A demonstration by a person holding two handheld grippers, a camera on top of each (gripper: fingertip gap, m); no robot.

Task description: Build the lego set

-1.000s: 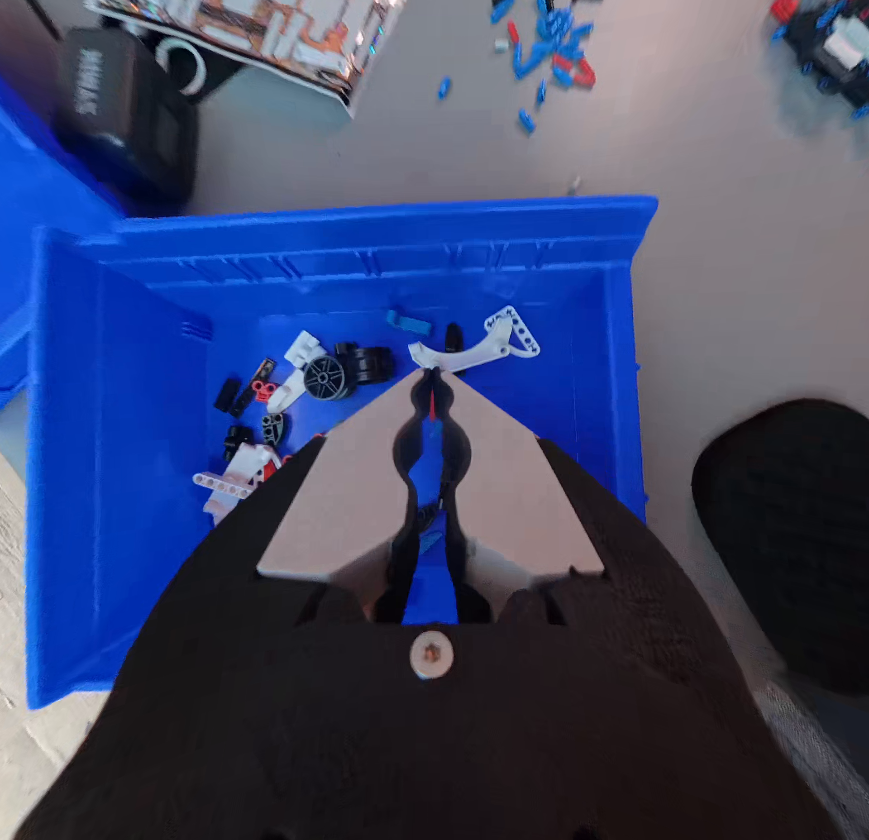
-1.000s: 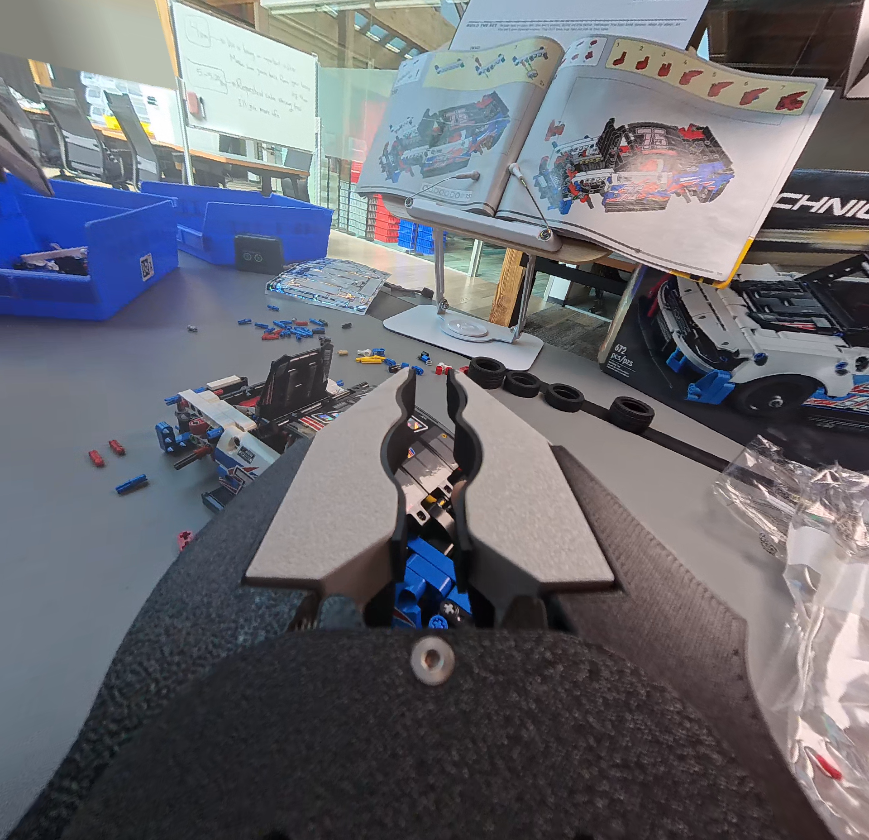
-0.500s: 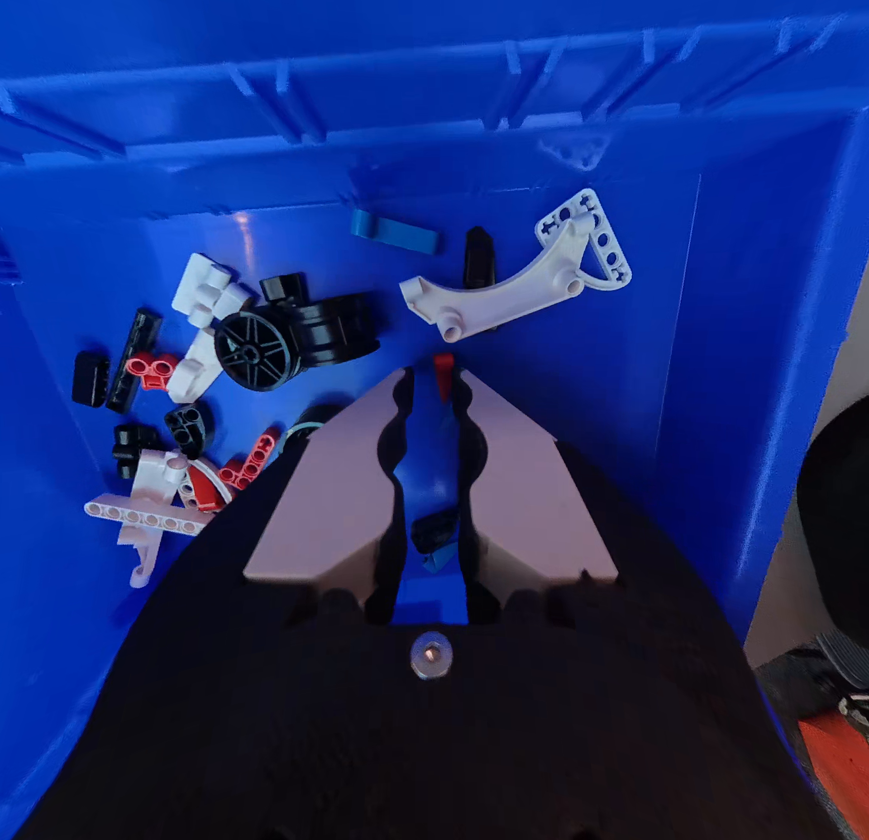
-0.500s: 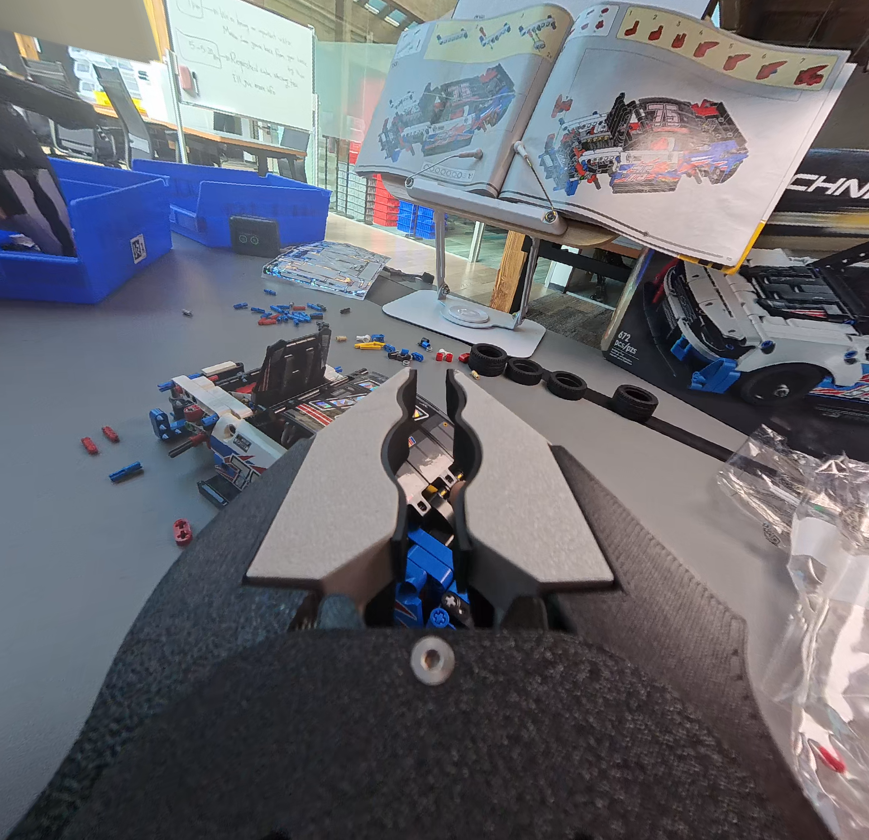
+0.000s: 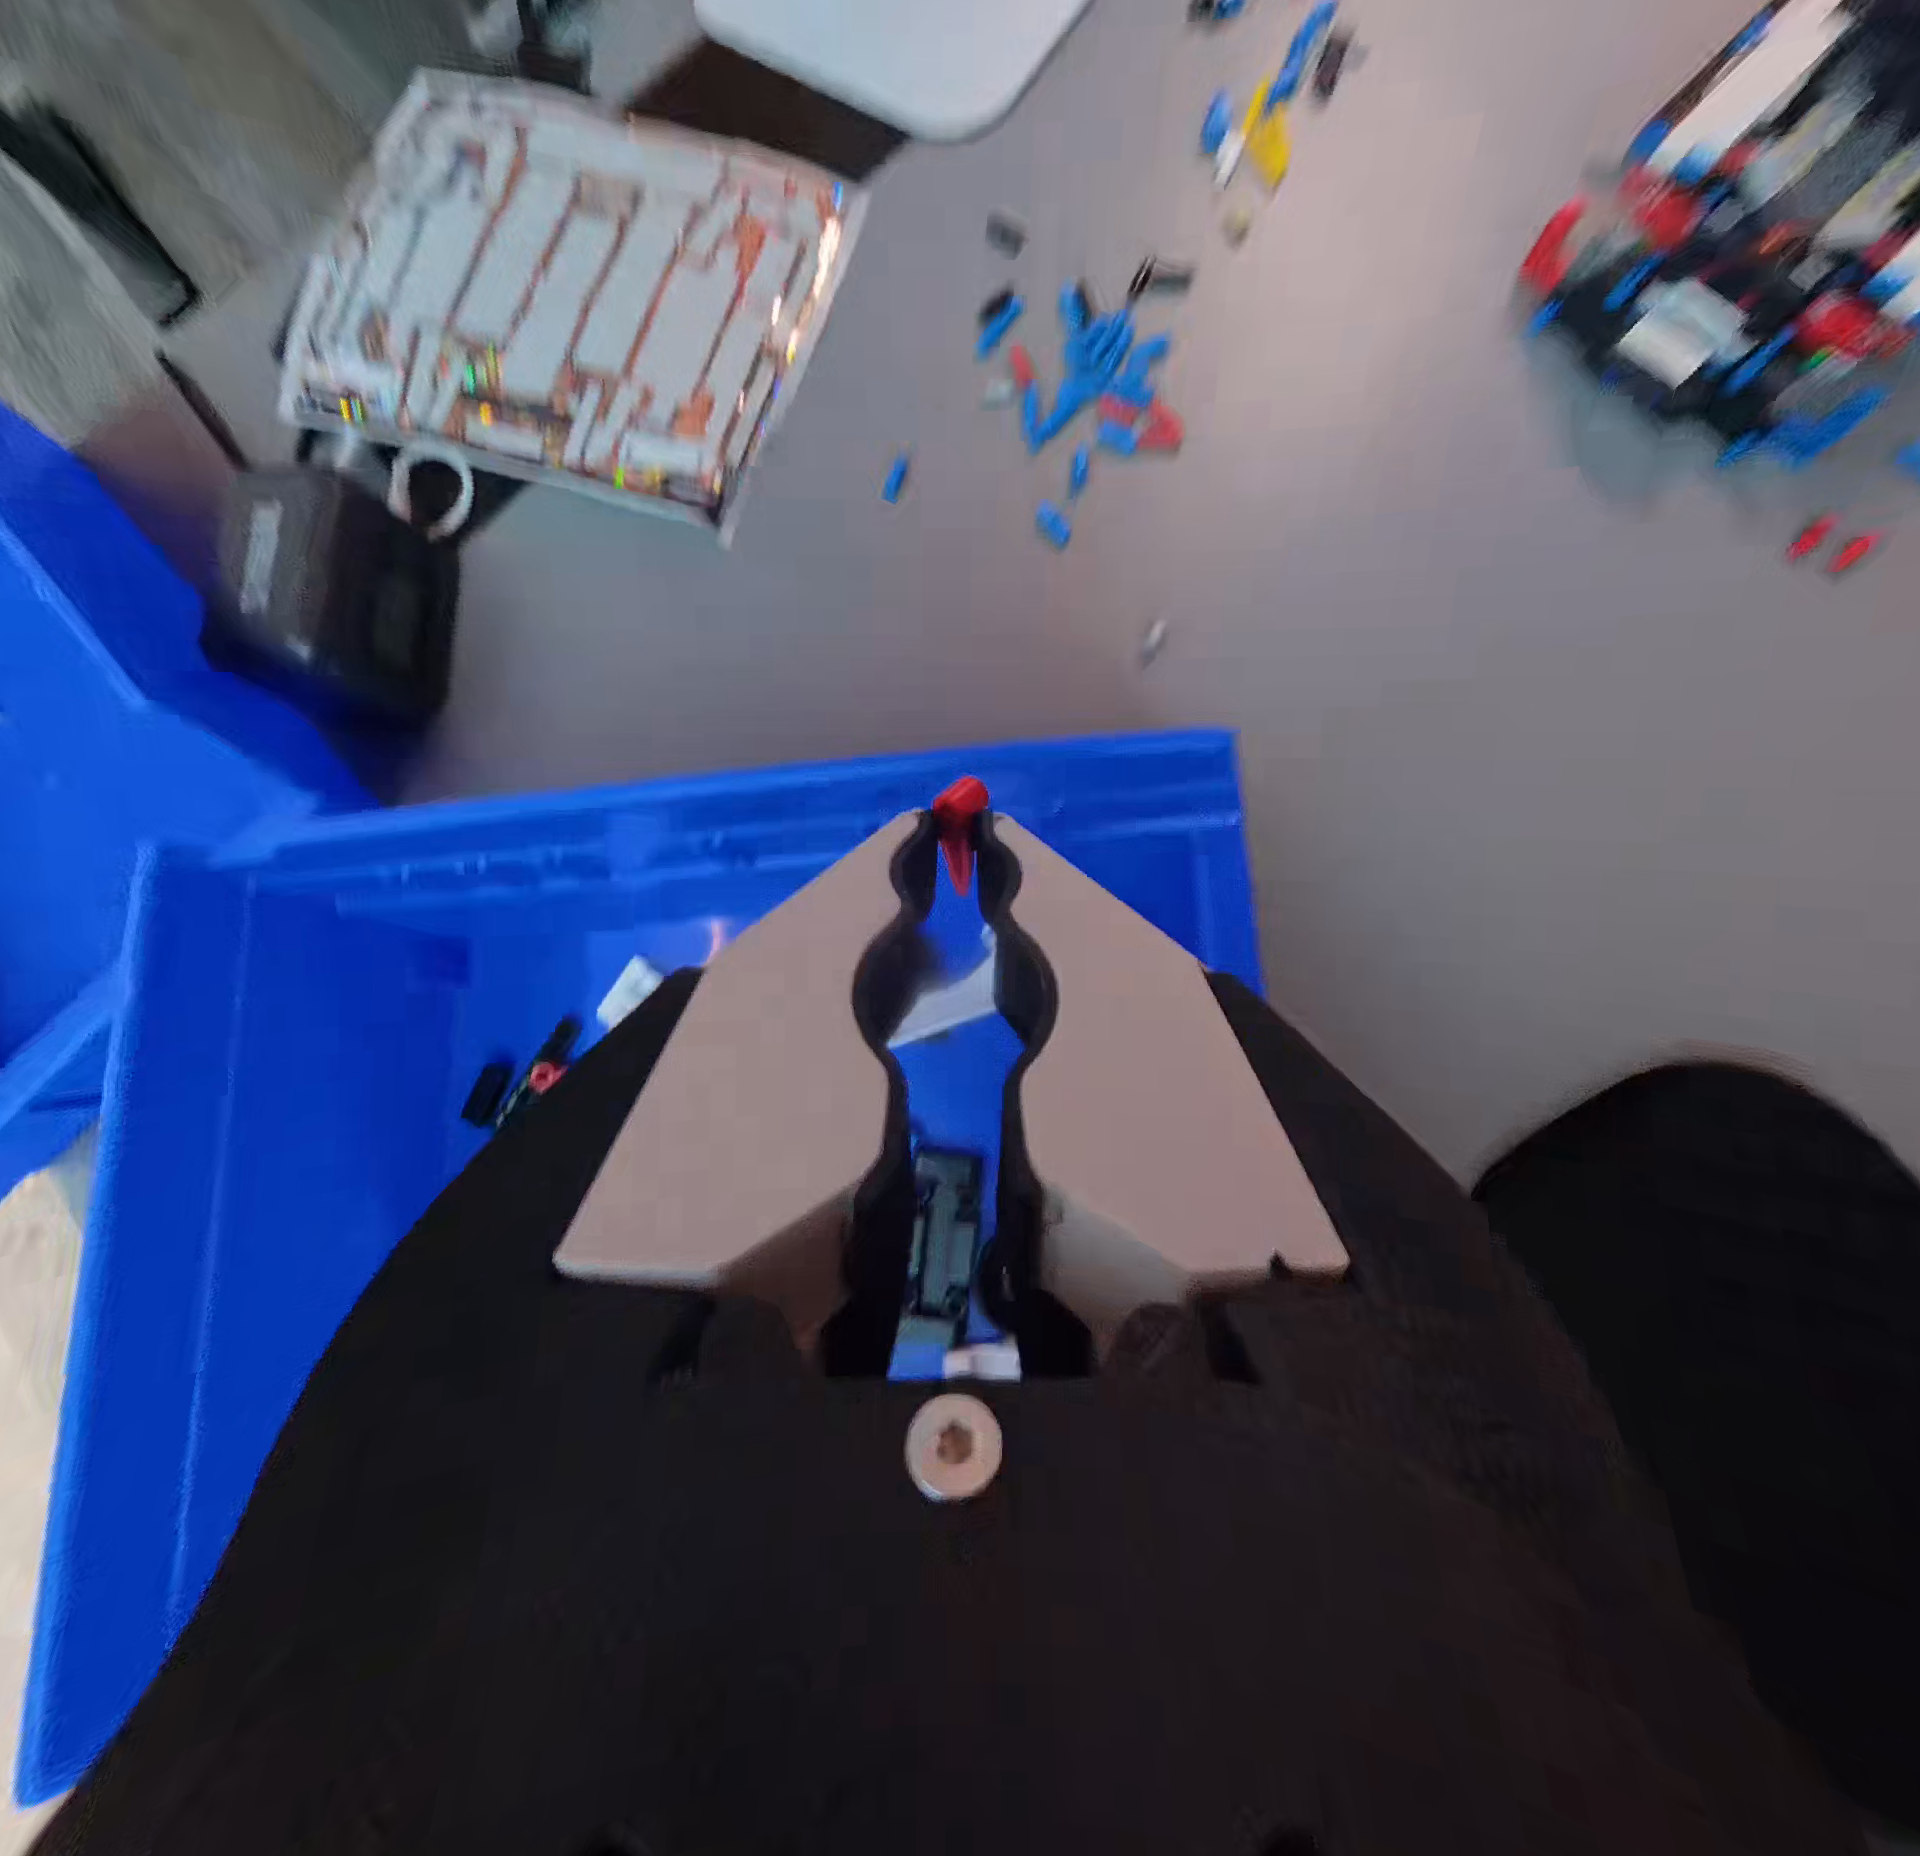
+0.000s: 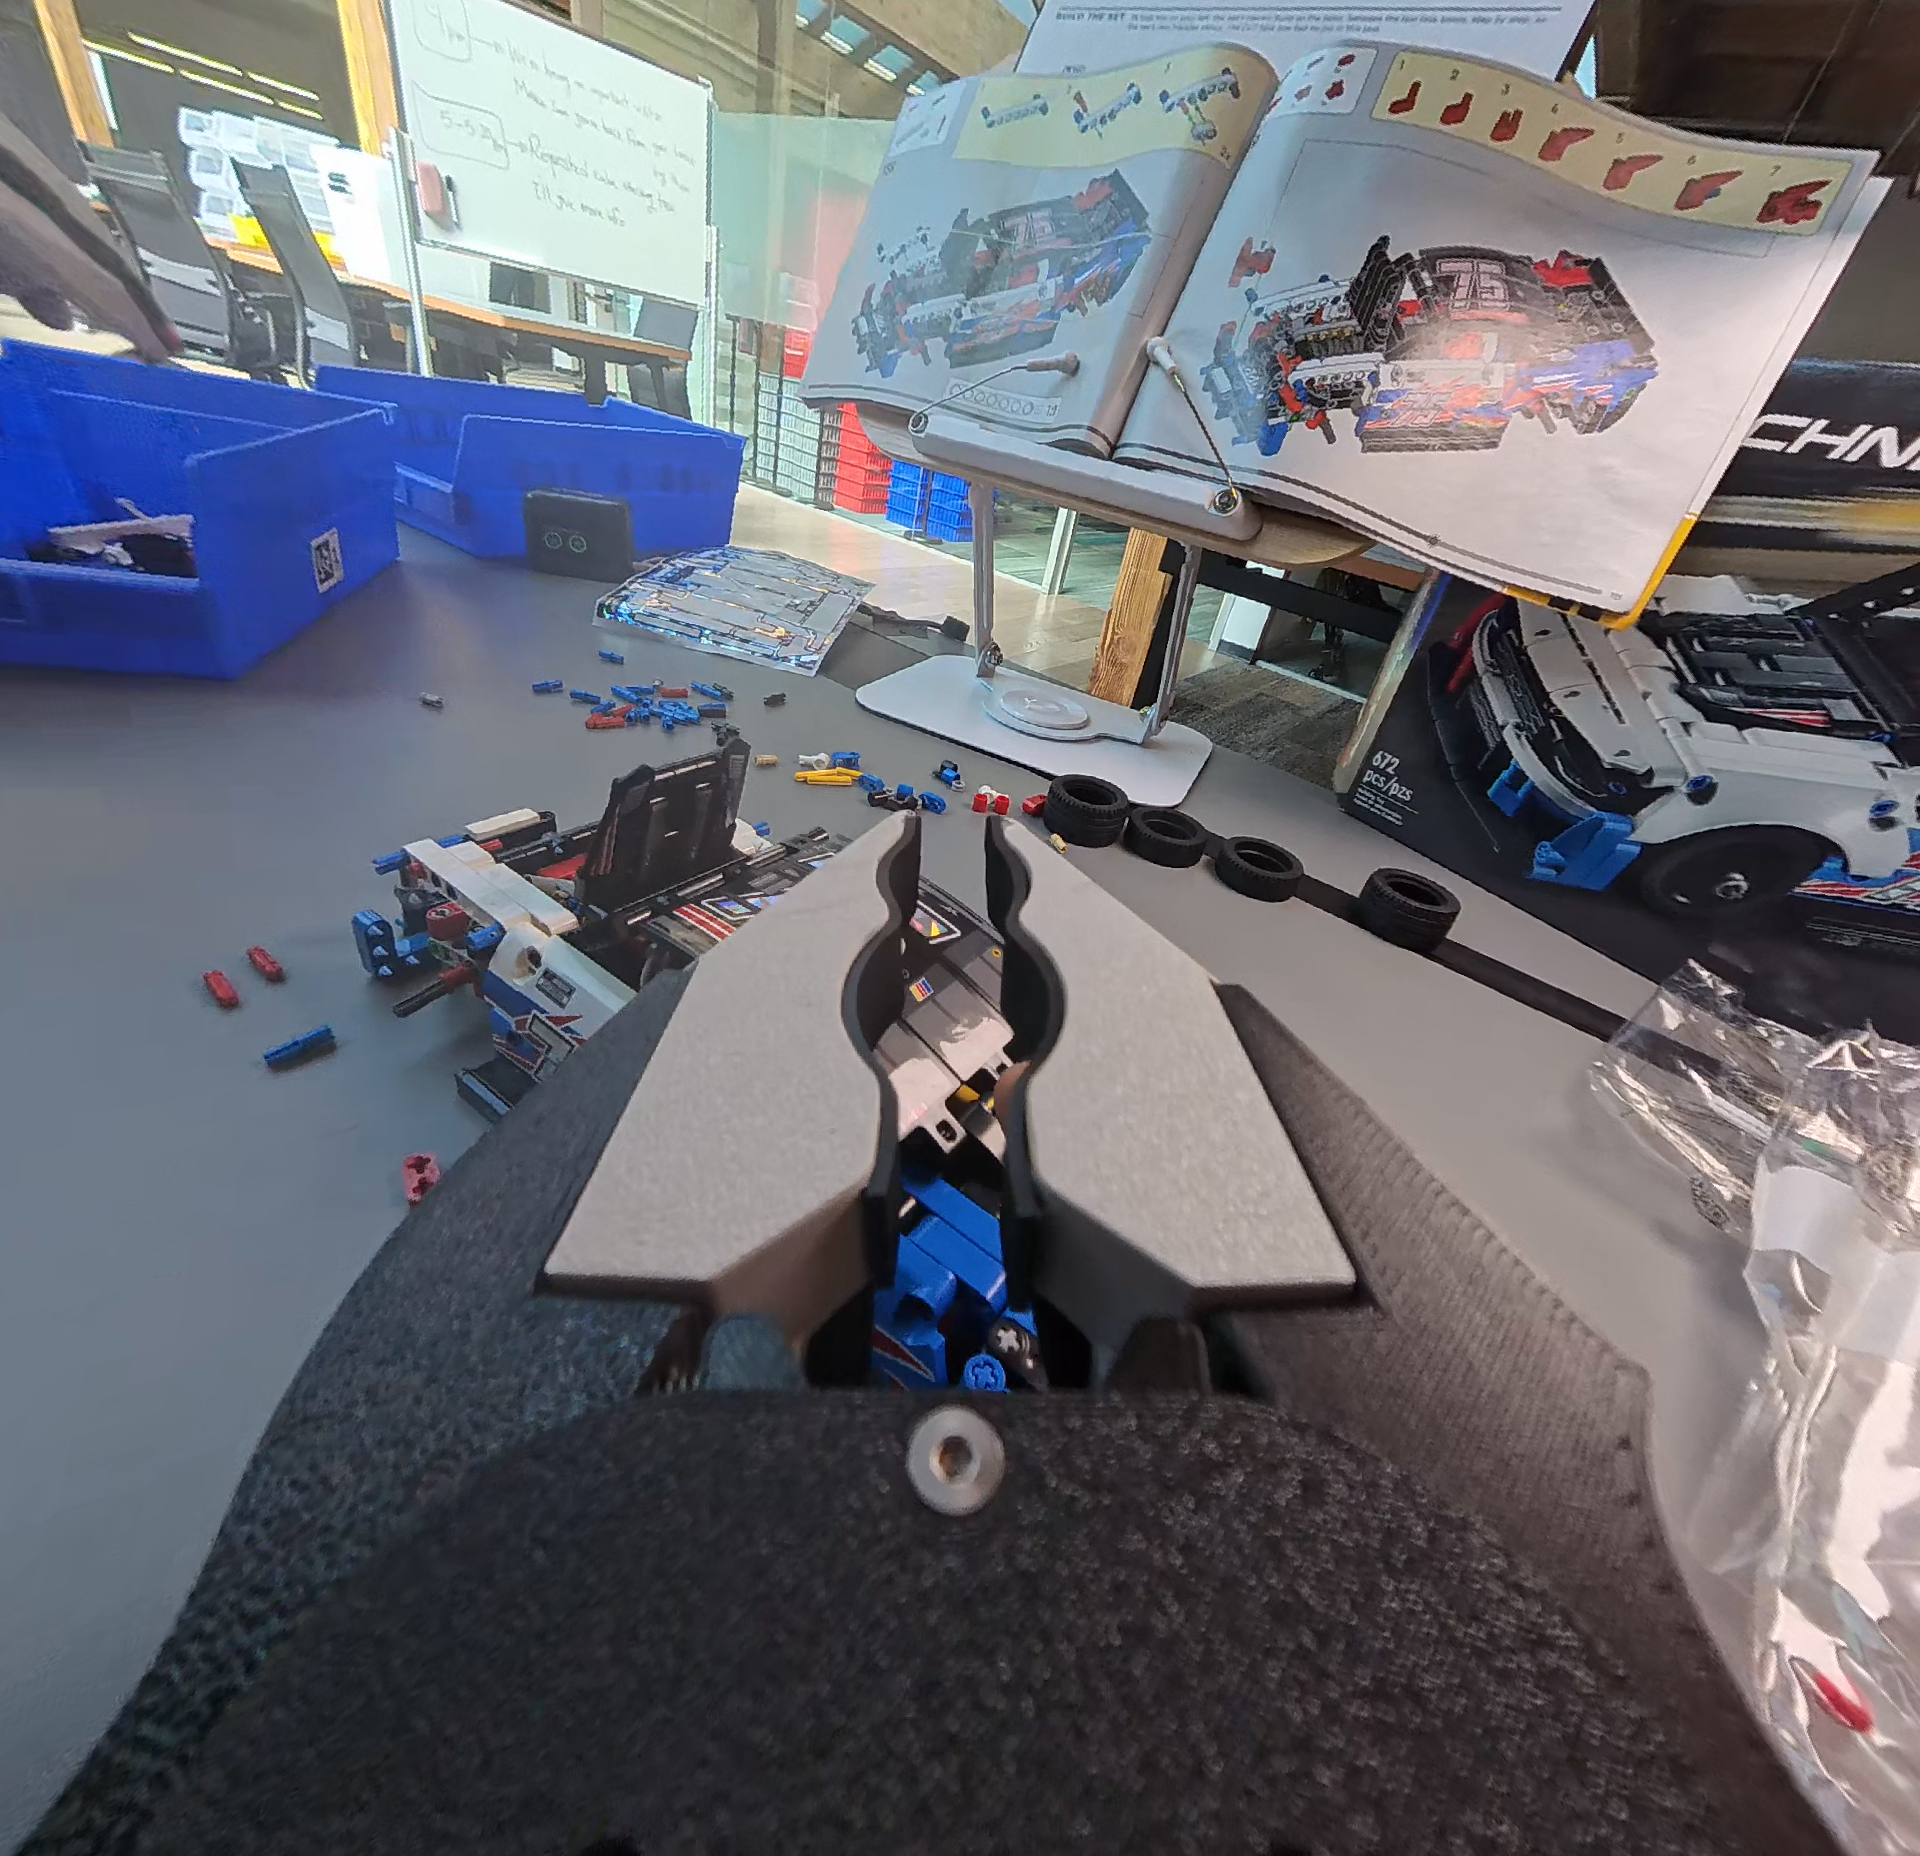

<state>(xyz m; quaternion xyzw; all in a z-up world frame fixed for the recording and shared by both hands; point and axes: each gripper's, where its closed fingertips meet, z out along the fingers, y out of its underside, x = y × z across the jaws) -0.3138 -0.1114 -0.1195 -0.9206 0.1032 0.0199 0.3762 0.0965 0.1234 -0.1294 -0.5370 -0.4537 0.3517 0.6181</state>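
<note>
red and small, the lego piece (image 5: 961, 830) sits pinched at the very tips of the left gripper (image 5: 958, 821), its narrow end pointing back between the fingers, above the far wall of the blue bin (image 5: 187, 1131). it looks like hard, light plastic, stiff and a little slick, so a tip pinch across its flat sides seems the safest hold; a loose squeeze could let it twist or pop out. more loose parts lie on the bin floor, blurred. beyond the bin, on the grey bench (image 5: 1455, 663), a scatter of blue pins (image 5: 1091, 383) and a sticker sheet (image 5: 561, 300) show. the half-built car (image 6: 540, 923) rests on the bench, reaching under the right gripper (image 6: 953, 832), whose jaws stand narrowly apart, holding nothing that can be seen. behind it are four loose tyres (image 6: 1247, 861), the open instruction book (image 6: 1351, 279) on its stand, the set's box (image 6: 1662, 746) and clear bags (image 6: 1787, 1235) at right.
</note>
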